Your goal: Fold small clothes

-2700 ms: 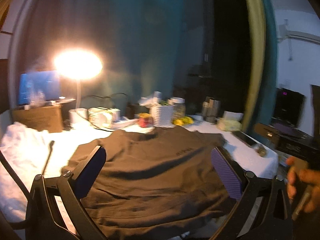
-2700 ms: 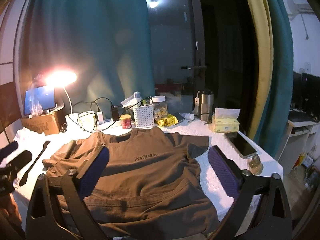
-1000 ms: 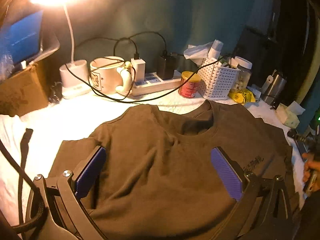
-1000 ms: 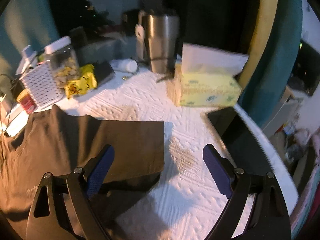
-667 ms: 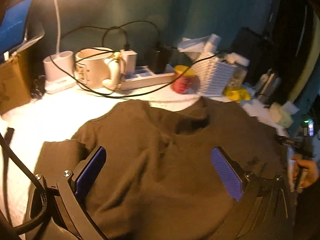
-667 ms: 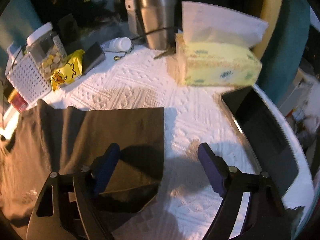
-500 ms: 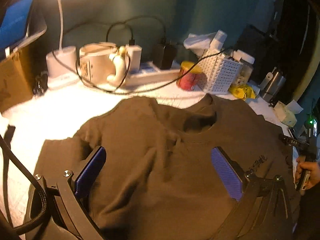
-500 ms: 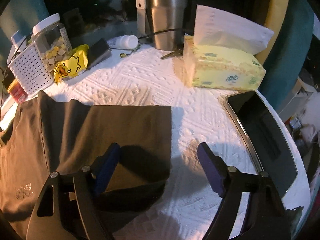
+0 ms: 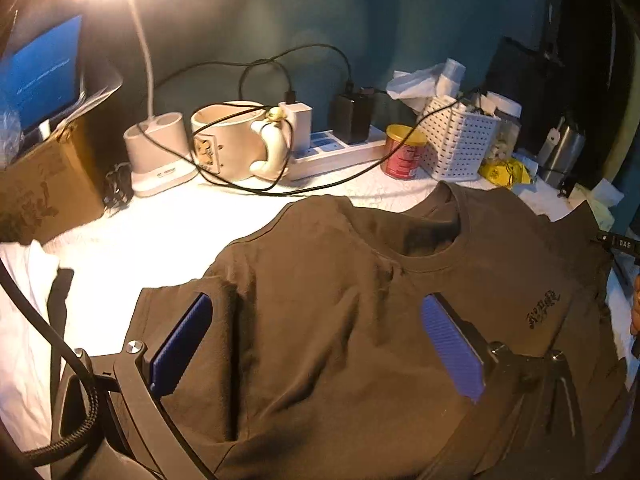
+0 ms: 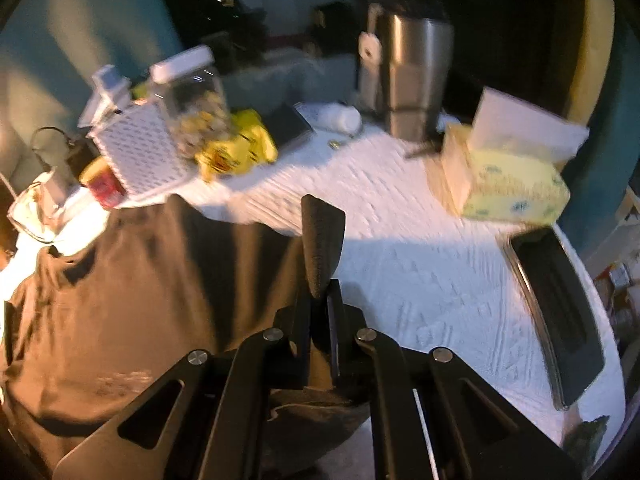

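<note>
- Right claw clamped on T-shirt sleeve edge, lifting it off table.
- Left claw wide open over shirt's other shoulder.

The brown T-shirt under the left gripper is soft matt cloth, wrinkled, and that gripper's blue pads look like ribbed rubbery plastic on a matt black frame. The table cover ahead of the right gripper is white, embossed and rough, like paper towel or quilted cloth. Beyond it stand a brushed-metal tumbler, a yellow cardboard tissue box and a glossy black tablet; a glazed ceramic mug gleams beyond the left gripper.
</note>
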A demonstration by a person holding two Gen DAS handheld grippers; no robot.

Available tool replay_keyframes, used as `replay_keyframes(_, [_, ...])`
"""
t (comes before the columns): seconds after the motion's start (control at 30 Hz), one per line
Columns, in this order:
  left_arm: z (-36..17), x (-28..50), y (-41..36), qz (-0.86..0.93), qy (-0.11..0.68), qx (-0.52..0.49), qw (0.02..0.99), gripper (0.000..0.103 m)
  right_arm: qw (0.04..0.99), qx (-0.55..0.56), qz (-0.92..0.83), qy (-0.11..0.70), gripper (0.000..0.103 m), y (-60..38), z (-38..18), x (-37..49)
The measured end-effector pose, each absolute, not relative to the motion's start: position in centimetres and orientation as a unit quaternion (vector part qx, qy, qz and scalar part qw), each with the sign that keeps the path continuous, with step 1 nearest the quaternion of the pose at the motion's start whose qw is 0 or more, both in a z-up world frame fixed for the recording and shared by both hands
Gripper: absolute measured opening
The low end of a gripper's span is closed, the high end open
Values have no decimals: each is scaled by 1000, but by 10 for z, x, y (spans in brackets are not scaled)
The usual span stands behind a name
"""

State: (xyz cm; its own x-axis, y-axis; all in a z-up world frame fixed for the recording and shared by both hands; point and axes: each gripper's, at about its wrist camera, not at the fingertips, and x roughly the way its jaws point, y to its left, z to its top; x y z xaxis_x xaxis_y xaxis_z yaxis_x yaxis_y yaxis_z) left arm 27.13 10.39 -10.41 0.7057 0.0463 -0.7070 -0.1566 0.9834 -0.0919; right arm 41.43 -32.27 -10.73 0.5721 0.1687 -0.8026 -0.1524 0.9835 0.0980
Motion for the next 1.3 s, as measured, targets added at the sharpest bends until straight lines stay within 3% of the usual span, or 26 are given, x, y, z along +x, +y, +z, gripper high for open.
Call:
replay_keyframes(0.43, [-93, 230, 141, 42, 335, -134, 932, 102, 891, -17, 154, 427, 8, -252, -72, 380])
replay_keyframes(0.93, [-91, 212, 154, 67, 332, -120, 933, 102, 844, -37, 192, 499, 9, -184, -119, 375])
replay_keyframes(1.0, [-89, 211, 151, 67, 331, -120, 934, 102, 841, -36, 197, 503, 23, -187, -115, 374])
replay_keyframes(1.07, [-88, 210, 147, 66, 332, -118, 934, 102, 849, -41, 190, 491, 59, -194, -105, 368])
replay_keyframes(1.3, [-86, 202, 129, 64, 337, -103, 934, 102, 877, -83, 156, 447, 62, -236, -72, 329])
